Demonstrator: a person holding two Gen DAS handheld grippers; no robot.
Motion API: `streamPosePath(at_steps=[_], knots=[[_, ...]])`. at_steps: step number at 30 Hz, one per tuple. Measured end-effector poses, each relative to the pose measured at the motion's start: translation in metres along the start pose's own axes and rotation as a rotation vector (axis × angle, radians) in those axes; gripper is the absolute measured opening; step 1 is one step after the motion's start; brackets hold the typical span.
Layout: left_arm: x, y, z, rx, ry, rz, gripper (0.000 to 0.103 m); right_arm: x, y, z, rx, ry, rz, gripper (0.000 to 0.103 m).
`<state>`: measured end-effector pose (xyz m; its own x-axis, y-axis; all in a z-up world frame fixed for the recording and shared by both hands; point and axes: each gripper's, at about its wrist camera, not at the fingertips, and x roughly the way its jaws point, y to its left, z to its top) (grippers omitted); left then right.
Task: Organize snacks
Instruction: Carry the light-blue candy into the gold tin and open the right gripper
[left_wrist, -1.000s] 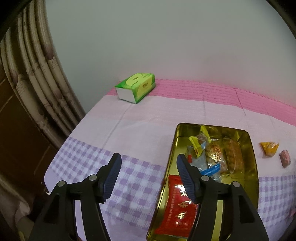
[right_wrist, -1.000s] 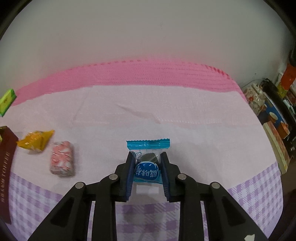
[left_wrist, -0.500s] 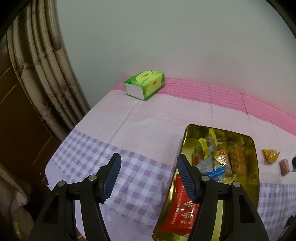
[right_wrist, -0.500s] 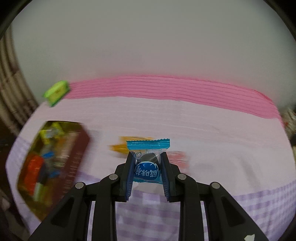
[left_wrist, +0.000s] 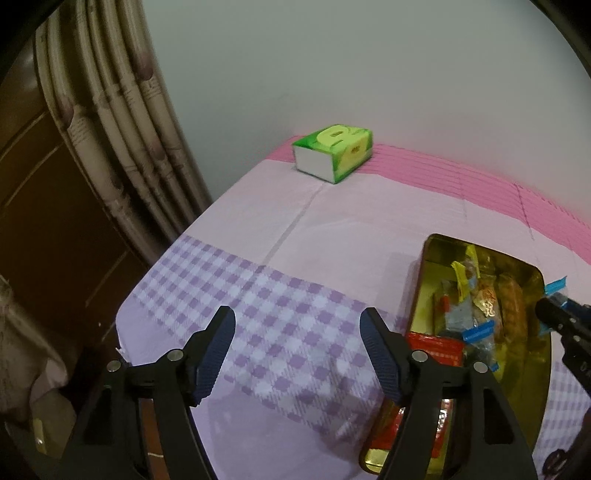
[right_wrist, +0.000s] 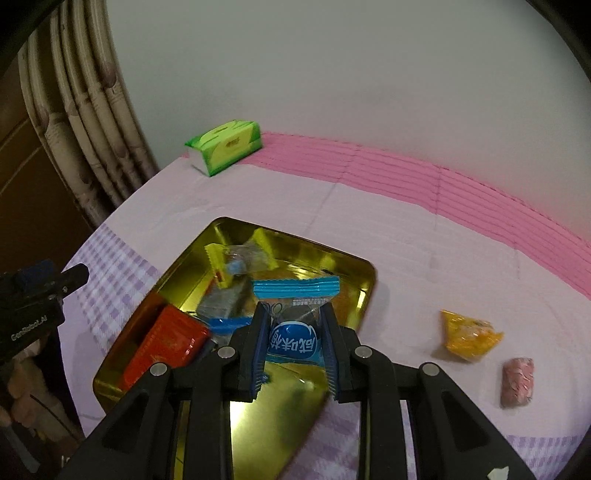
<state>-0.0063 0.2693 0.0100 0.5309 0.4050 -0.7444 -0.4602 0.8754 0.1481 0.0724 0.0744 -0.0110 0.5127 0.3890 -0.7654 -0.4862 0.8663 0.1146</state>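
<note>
Snacks fill the gold tin (right_wrist: 352, 264); right gripper (right_wrist: 293, 341) pinches a blue candy (right_wrist: 295, 321), left gripper (left_wrist: 297, 354) opening, empty.

Dim indoor light left both fisheye views murky, their corners black; glare shone off the gold tin (right_wrist: 332, 258), and the curtain (left_wrist: 110, 147) at ten o'clock blurred.

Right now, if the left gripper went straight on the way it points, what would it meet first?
Probably only the checked tablecloth. The left gripper, jaws opening with nothing between them, aims left of the gold tin, though depth is hard to judge.
</note>
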Motion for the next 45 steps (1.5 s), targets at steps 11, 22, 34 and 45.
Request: streamPosePath(at_steps=[11,22,34,45], knots=[[0.005,0.001,0.000,-0.020,0.025,-0.003,0.071,0.025,0.008,0.002,-0.007,0.037,-0.020,0.025],[0.004,-0.003,-0.001,-0.012,0.028,-0.011,0.071,0.040,0.009,-0.002,-0.003,0.073,-0.029,0.026],[0.004,-0.007,-0.002,-0.004,0.029,-0.020,0.071,0.042,0.012,-0.004,-0.011,0.076,-0.039,0.027],[0.003,-0.008,-0.003,0.001,0.030,-0.016,0.071,0.035,0.012,-0.005,-0.004,0.058,-0.028,0.037]])
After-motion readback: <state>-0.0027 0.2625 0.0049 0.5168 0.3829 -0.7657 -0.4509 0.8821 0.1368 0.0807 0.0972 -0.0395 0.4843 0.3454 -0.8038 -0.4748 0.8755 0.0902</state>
